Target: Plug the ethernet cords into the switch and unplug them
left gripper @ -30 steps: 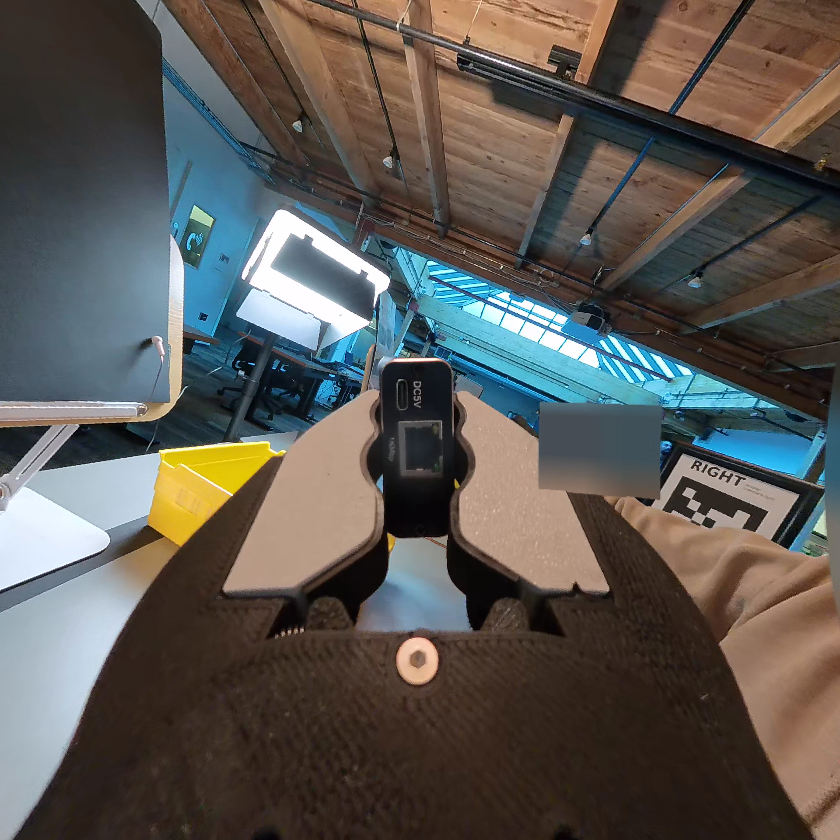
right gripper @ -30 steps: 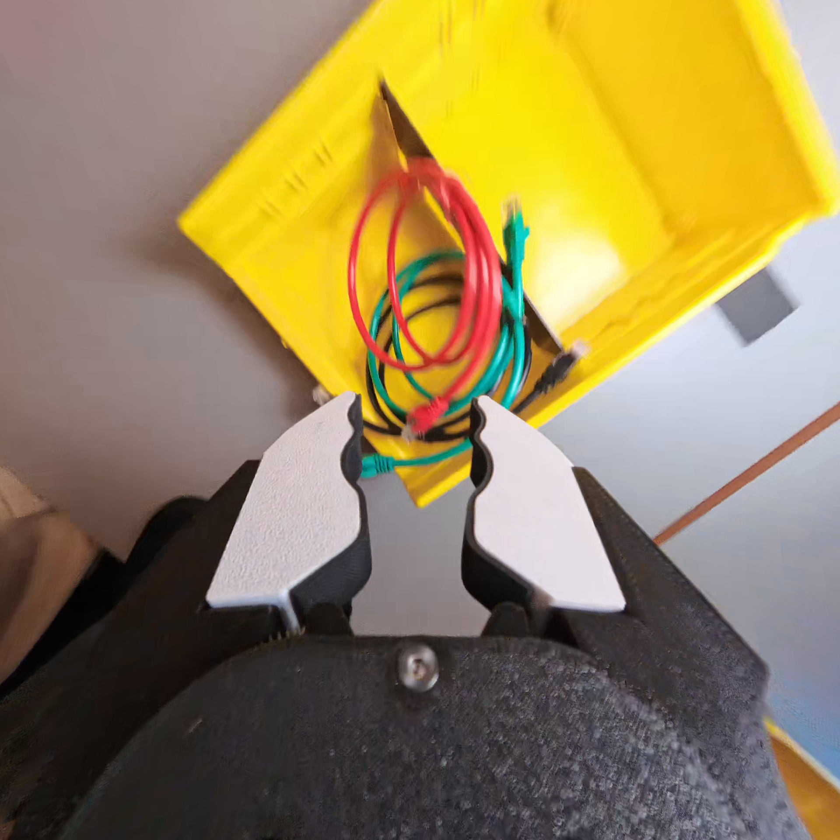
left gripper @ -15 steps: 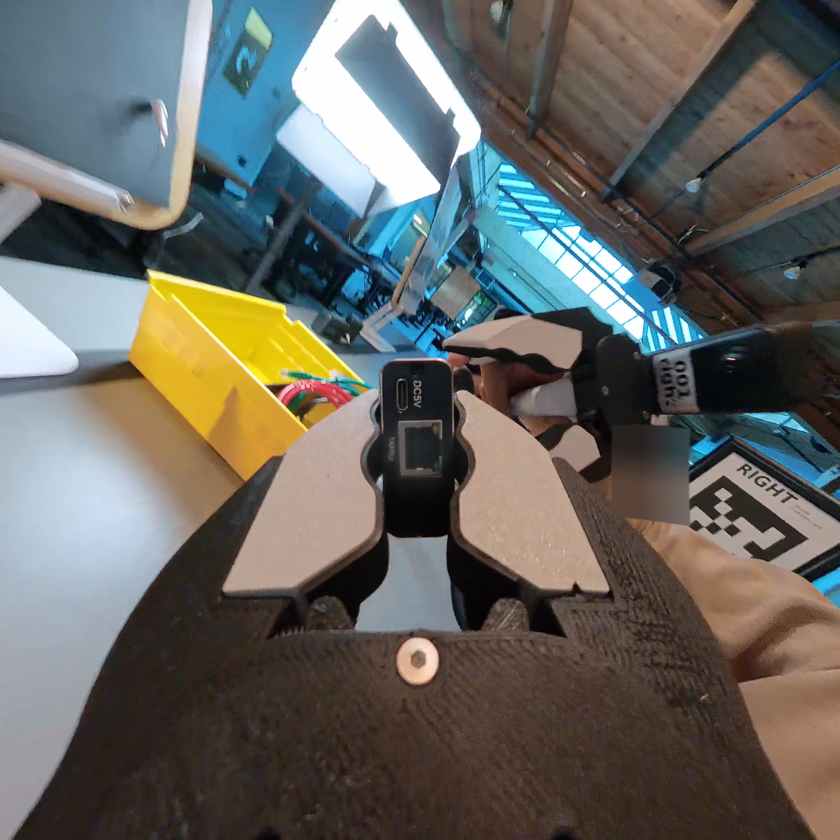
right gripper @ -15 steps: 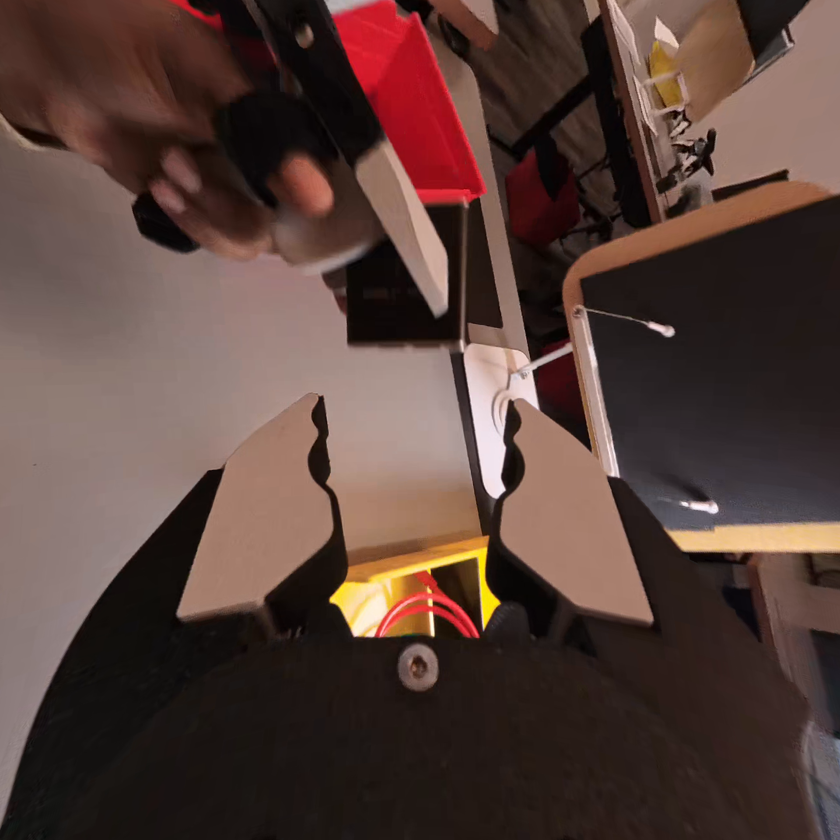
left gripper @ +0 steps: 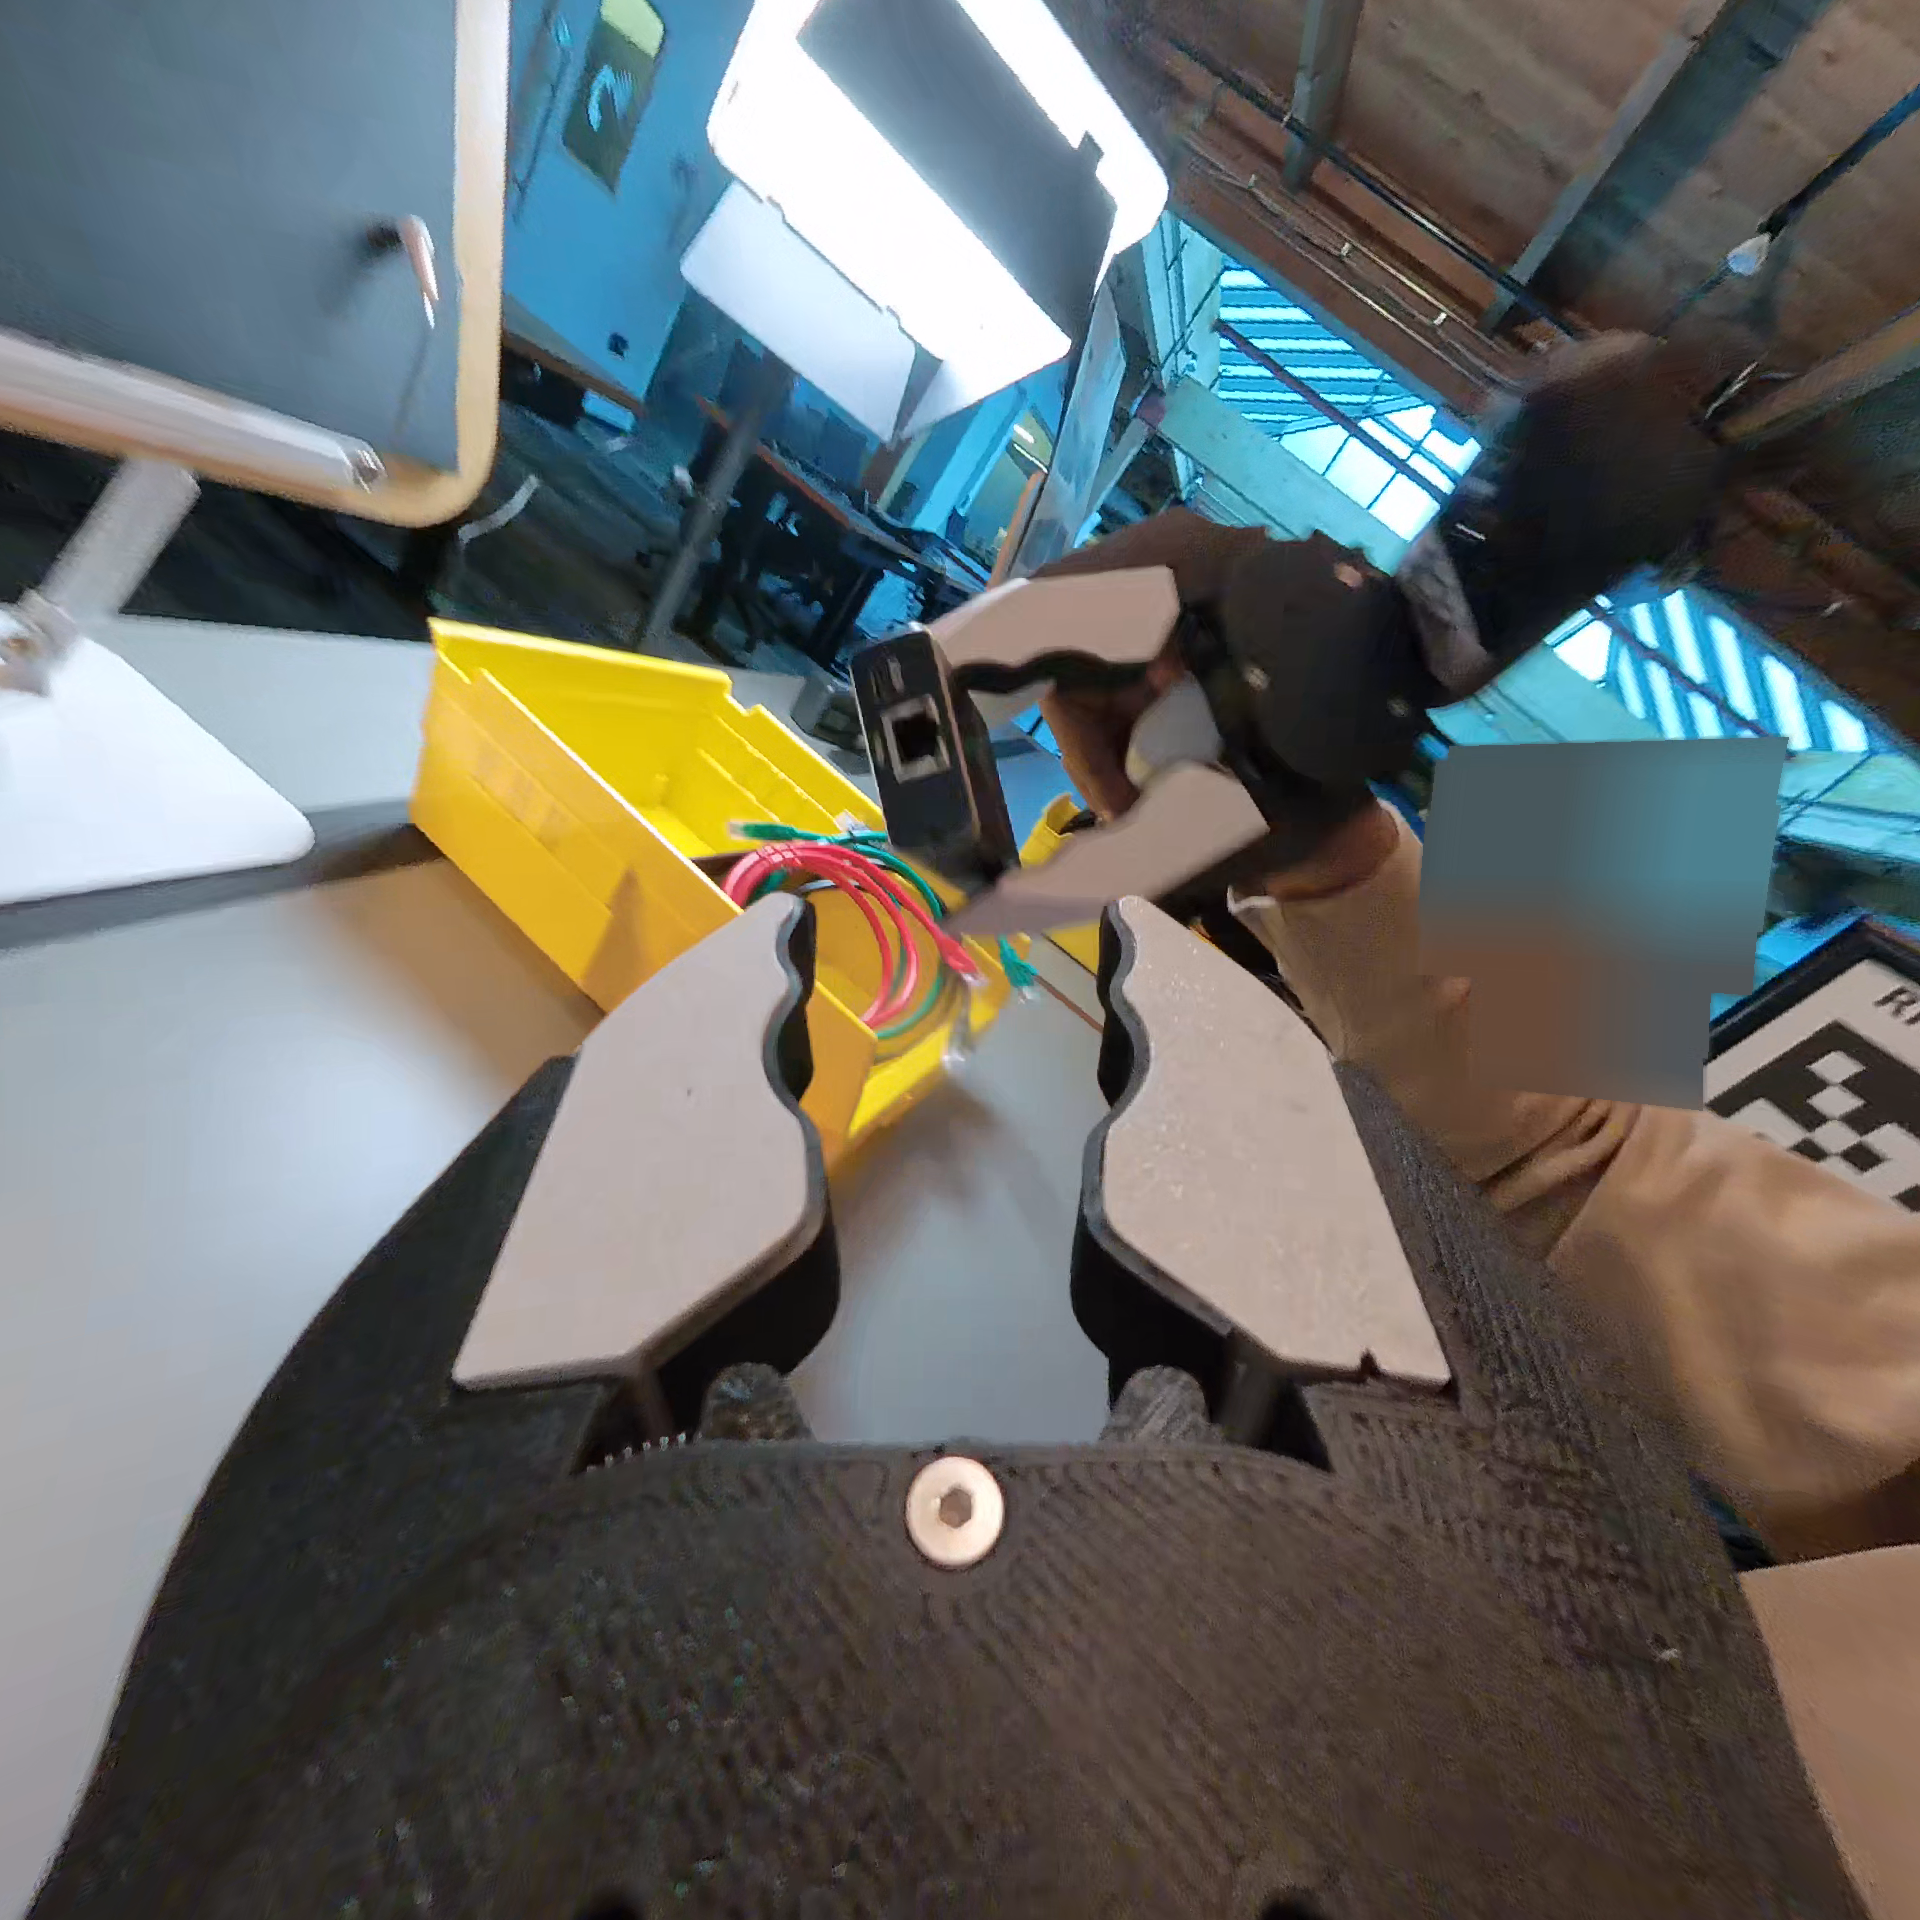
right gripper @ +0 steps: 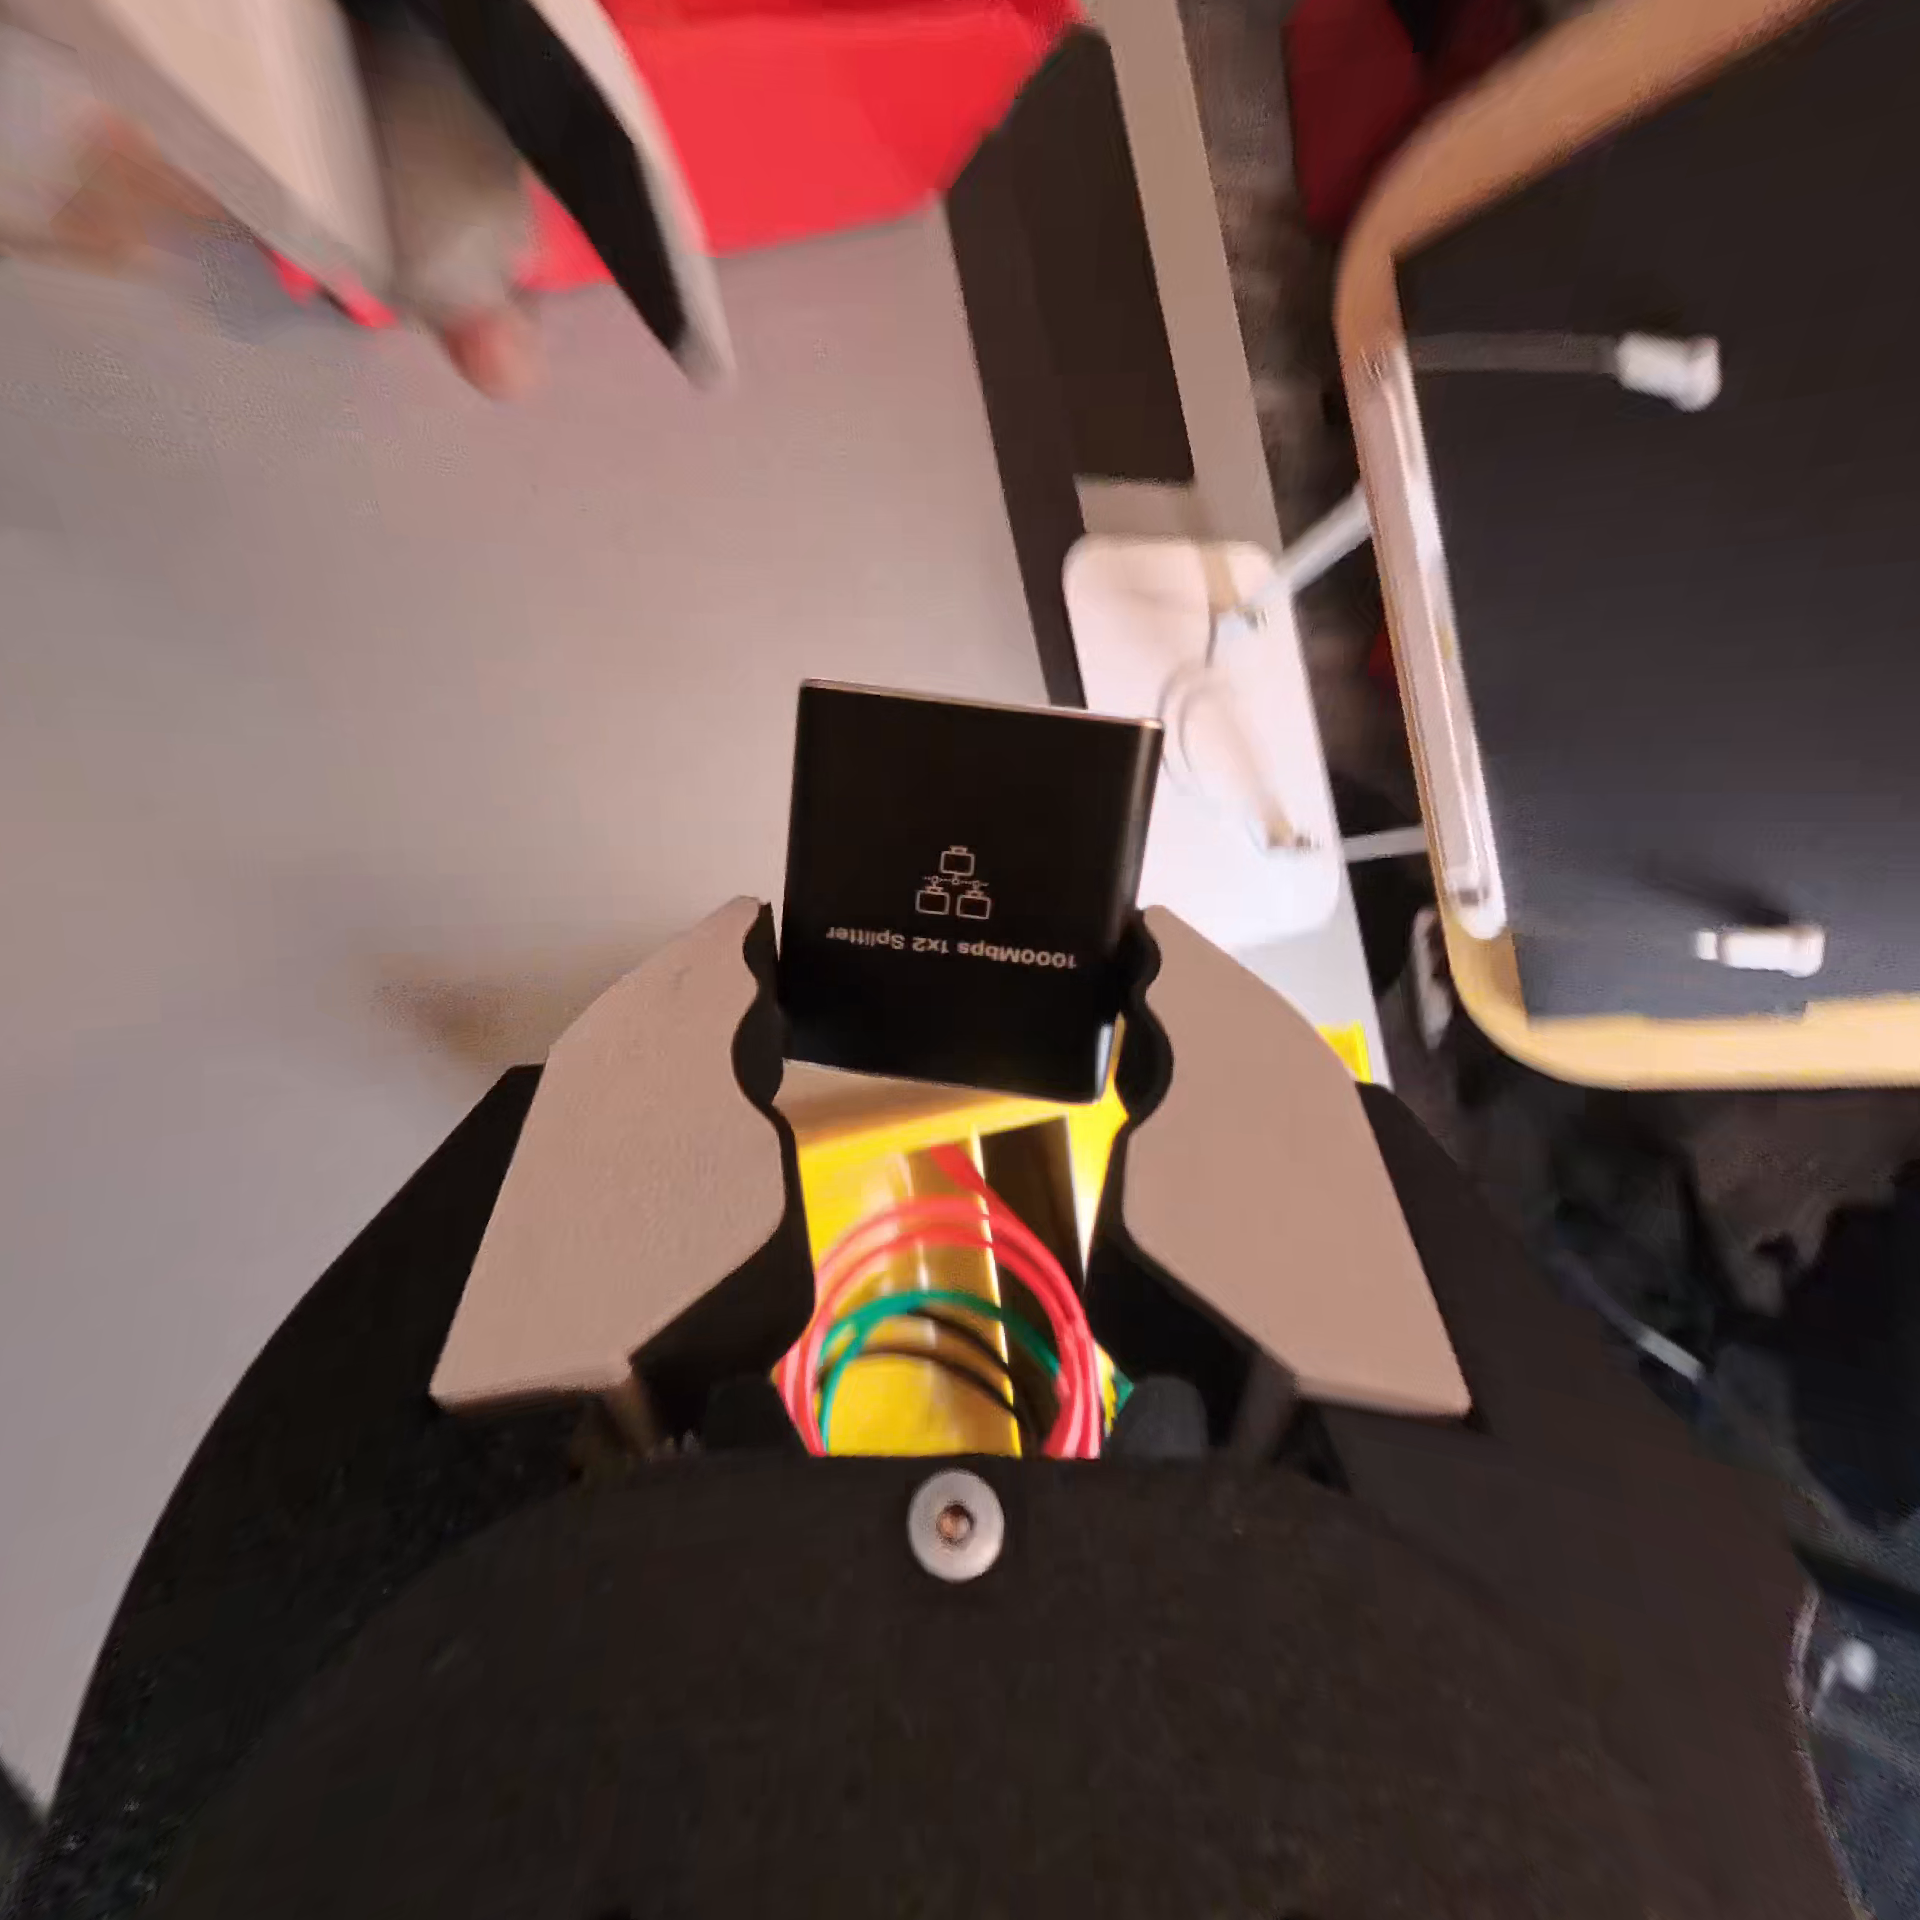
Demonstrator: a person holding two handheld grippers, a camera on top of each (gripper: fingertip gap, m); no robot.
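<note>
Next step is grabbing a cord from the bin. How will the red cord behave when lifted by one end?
The red cord is thin and coiled in loose loops, so it is probably floppy and will likely uncoil and dangle. It lies tangled with the green cord in the yellow bin, so that one may drag along. It looks light.

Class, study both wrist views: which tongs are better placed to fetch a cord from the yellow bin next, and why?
Probably the left tongs: they are open and empty, aimed at the cords in the yellow bin. The right tongs are shut on the switch.
</note>
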